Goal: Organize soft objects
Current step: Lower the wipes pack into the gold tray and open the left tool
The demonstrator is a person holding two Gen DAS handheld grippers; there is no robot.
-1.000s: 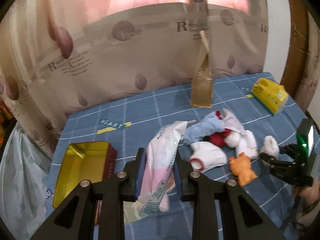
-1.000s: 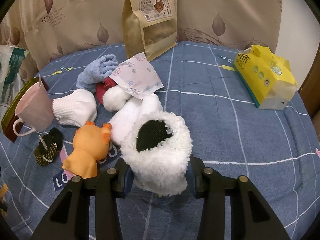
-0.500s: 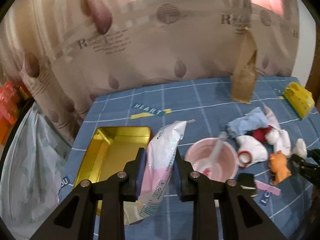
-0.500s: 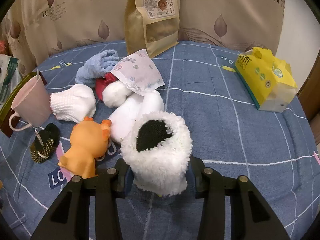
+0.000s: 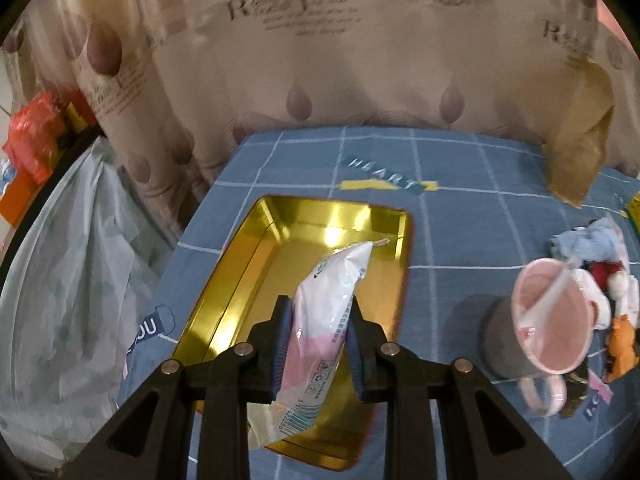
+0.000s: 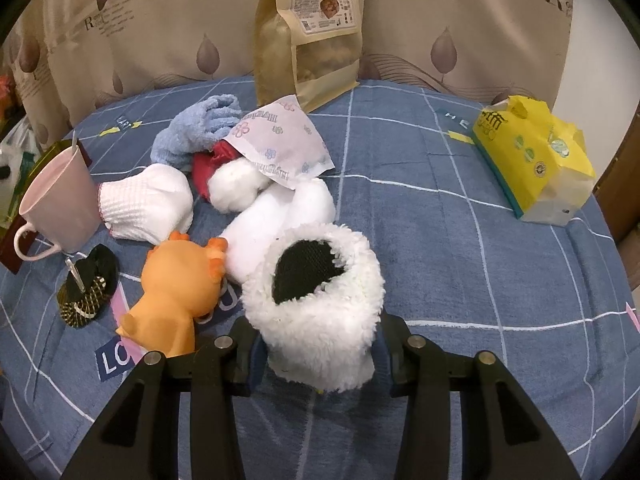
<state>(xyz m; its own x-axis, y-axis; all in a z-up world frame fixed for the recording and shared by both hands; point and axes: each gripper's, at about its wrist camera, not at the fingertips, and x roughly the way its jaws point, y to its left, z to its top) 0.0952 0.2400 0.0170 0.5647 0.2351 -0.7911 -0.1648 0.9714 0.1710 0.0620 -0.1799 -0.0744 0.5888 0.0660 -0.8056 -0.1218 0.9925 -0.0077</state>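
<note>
My left gripper (image 5: 318, 332) is shut on a soft white and pink plastic pack (image 5: 328, 312) and holds it above the gold tin tray (image 5: 248, 256) at the table's left end. My right gripper (image 6: 316, 344) is shut on a fluffy white item with a dark opening (image 6: 316, 300), held low over the blue cloth. Beside it lie an orange plush toy (image 6: 176, 296), a white glove (image 6: 150, 204), a blue glove (image 6: 200, 128), a red and white plush (image 6: 228, 176) and a flowered tissue pack (image 6: 280, 144).
A pink mug with a spoon (image 5: 548, 320) stands right of the tray, also in the right wrist view (image 6: 60, 204). A brown snack bag (image 6: 312, 32) stands at the back, a yellow tissue pack (image 6: 532, 152) at the right. A dark pouch (image 6: 88, 288) lies near the mug.
My left gripper has swung left with the pack, from over the soft pile to above the gold tray. My right gripper has stayed nearly still with the fluffy item.
</note>
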